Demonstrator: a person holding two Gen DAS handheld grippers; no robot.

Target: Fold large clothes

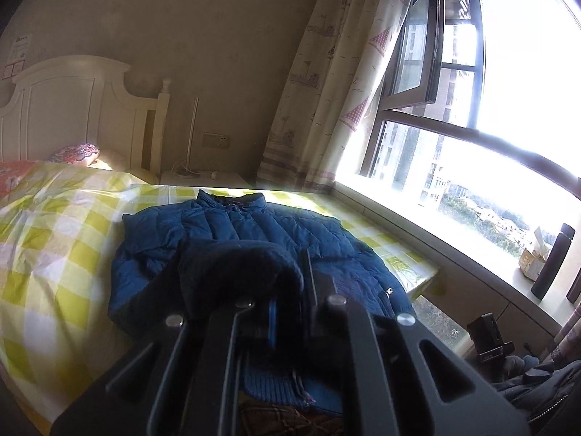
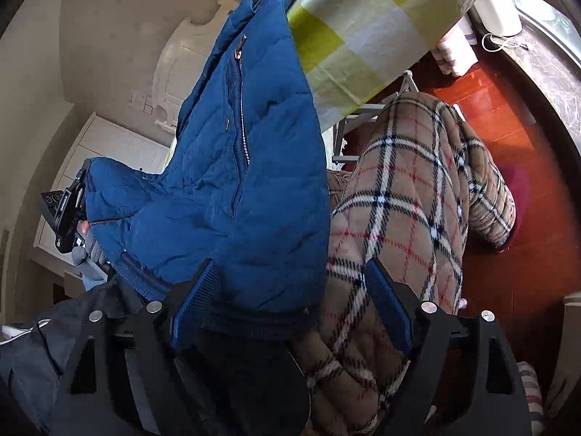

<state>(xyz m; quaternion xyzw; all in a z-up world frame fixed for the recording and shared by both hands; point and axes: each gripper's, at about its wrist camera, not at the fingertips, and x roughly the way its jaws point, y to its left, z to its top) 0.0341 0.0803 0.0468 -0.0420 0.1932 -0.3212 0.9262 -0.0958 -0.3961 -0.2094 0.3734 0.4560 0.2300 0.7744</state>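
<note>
A blue quilted puffer jacket [image 1: 254,239] lies front up on the bed with the yellow and white checked sheet [image 1: 54,225], collar toward the headboard. My left gripper [image 1: 301,283] is shut on the jacket's dark ribbed hem, which bunches over its fingers. In the right wrist view the jacket [image 2: 247,167] hangs off the bed's edge with its zipper showing. My right gripper [image 2: 290,283] is open, its blue pads either side of the jacket's lower hem. The left gripper also shows in the right wrist view [image 2: 69,214], holding the hem.
A white headboard [image 1: 72,109] and pillow stand at the far end. A window sill [image 1: 472,254] with a dark bottle [image 1: 552,265] runs along the right. The person's plaid trousers [image 2: 399,200] stand on the red wooden floor [image 2: 508,167] beside the bed.
</note>
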